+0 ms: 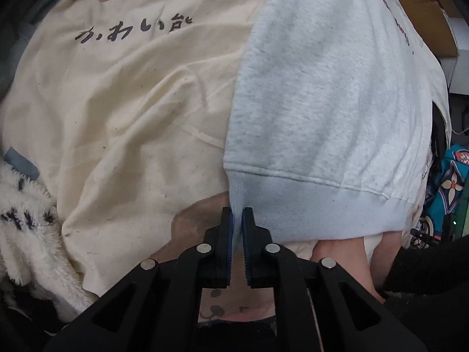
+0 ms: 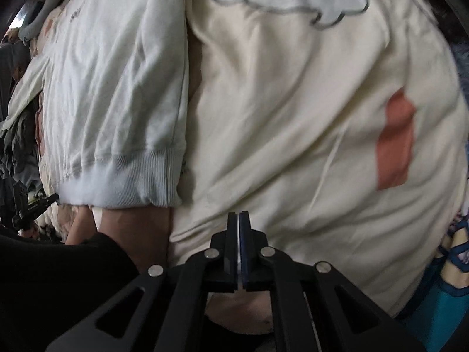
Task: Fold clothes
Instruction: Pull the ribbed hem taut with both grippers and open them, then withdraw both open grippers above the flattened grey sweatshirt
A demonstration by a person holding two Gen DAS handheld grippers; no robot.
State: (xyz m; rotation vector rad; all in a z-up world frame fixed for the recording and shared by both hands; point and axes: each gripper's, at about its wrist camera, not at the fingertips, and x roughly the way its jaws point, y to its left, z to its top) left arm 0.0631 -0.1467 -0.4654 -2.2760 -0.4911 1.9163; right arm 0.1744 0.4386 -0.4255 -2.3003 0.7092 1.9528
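Left tongs pinching ribbed hem of white sweatshirt; my right tongs pressed together, empty. Beyond, sweatshirt draped over cream tops. Risk: thin pinch slips, fold collapses.

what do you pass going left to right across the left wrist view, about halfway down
fluffy spotted fabric → cream shirt with dark script → white sweatshirt with ribbed hem → blue patterned cloth
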